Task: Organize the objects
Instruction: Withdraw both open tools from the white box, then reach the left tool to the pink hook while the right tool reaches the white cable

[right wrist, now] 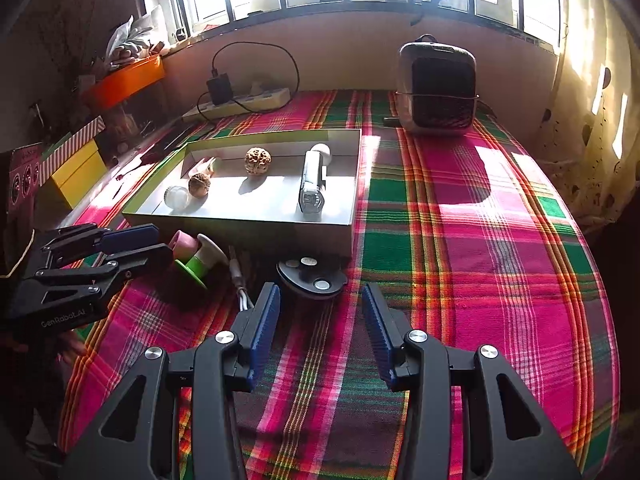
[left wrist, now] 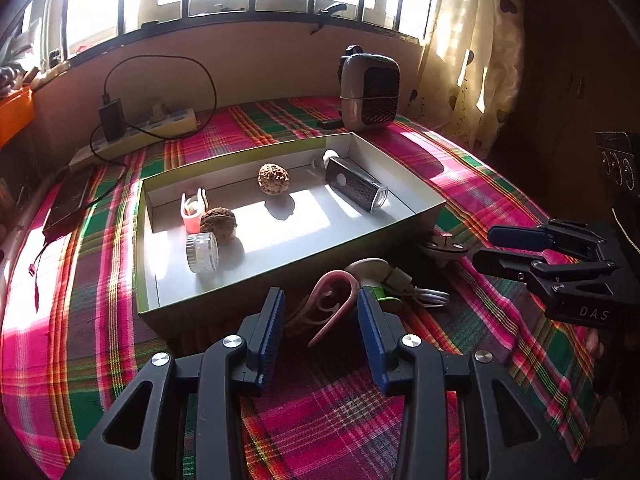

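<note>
An open shallow box (left wrist: 240, 296) (right wrist: 256, 220) lies on the plaid cloth. It holds two walnuts (left wrist: 273, 179) (left wrist: 219, 225), a clear round jar (left wrist: 202, 252), a small pink holder (left wrist: 191, 215) and a black flashlight (left wrist: 356, 184) (right wrist: 311, 186). In front of the box lie a pink clip (left wrist: 334, 300), a white-and-green piece (left wrist: 380, 280) (right wrist: 198, 264), a white cable (left wrist: 430, 296) and a black round mount (right wrist: 312, 276) (left wrist: 442, 246). My left gripper (left wrist: 321, 312) is open around the pink clip, without touching it. My right gripper (right wrist: 320, 312) is open and empty just before the black mount.
A small grey heater (left wrist: 370, 94) (right wrist: 438, 90) stands at the back right. A power strip with a charger (left wrist: 152, 126) and a dark power bank (left wrist: 70, 202) lie at the back left. An orange tray (right wrist: 126, 80) and yellow box (right wrist: 74, 172) sit off the left side.
</note>
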A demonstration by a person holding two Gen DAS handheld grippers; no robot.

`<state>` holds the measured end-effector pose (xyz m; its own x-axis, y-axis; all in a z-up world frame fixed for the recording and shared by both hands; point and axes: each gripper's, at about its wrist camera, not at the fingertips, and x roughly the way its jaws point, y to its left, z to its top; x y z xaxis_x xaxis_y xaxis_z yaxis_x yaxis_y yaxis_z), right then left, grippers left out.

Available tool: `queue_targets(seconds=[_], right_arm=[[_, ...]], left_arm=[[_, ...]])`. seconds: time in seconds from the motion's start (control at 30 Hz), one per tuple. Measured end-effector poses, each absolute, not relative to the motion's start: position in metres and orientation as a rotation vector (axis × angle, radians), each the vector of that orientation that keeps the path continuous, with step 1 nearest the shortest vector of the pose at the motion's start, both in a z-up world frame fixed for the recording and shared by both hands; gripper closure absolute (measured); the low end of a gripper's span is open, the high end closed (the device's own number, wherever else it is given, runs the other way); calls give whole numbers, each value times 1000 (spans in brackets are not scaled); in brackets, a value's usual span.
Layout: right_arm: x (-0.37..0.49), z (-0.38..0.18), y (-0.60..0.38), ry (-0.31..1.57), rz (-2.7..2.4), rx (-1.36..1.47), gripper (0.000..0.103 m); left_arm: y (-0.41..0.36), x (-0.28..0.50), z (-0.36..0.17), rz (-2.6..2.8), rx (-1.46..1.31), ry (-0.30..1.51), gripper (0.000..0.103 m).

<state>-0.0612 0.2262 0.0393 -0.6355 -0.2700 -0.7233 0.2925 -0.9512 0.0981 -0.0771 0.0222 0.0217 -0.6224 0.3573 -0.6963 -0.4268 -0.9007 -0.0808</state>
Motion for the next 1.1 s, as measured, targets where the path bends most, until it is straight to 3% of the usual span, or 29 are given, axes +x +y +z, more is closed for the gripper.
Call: queue_targets(seconds=[1.1], right_arm=[[-60, 25, 201, 78, -2498, 1187, 59]], left_arm=[[37, -85, 4, 2345, -1088, 295, 67]])
